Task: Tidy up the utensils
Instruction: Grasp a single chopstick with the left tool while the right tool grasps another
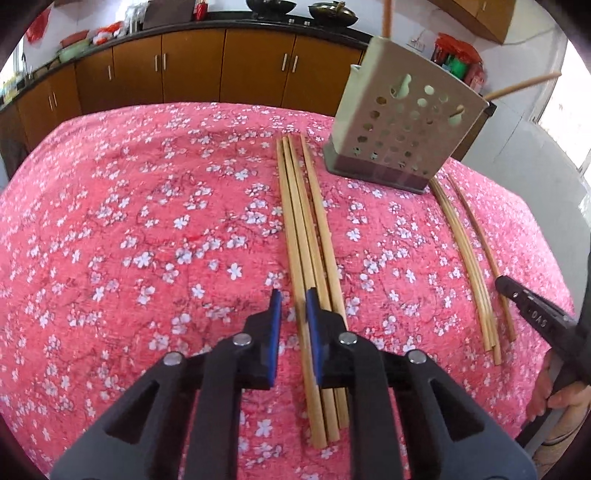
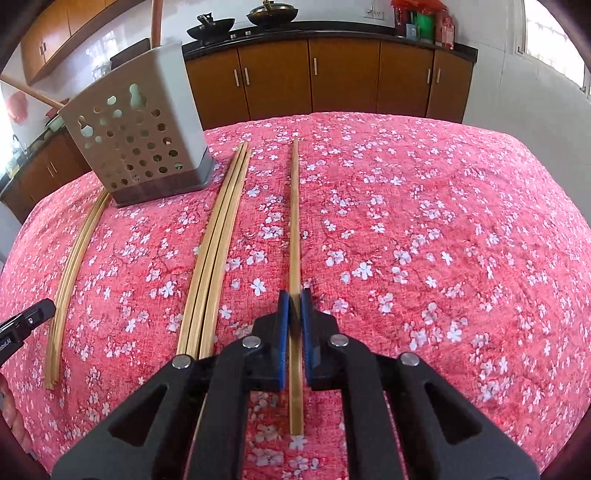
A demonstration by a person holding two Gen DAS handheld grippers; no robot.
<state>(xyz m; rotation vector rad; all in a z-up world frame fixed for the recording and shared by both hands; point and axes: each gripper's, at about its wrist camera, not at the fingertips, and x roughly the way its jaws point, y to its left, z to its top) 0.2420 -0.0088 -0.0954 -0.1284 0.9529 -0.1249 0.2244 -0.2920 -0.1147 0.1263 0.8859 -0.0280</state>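
A grey perforated utensil holder [image 1: 402, 125] stands on the pink floral tablecloth [image 1: 147, 240], with two chopsticks sticking out of it. Several wooden chopsticks [image 1: 306, 236] lie in a bundle ahead of my left gripper [image 1: 293, 306], which is open with its jaws astride the leftmost stick. A second group of chopsticks [image 1: 465, 251] lies to the right. In the right wrist view the holder [image 2: 136, 129] is at the far left. My right gripper [image 2: 294, 306] is shut on a single chopstick [image 2: 294, 221] lying on the cloth, beside a bundle [image 2: 218, 236].
Brown kitchen cabinets [image 1: 192, 62] with a dark countertop run behind the table, with woks [image 2: 271, 14] on top. The right gripper's finger [image 1: 524, 299] shows at the right edge of the left wrist view. The left gripper's tip [image 2: 26, 321] shows at the left edge of the right wrist view.
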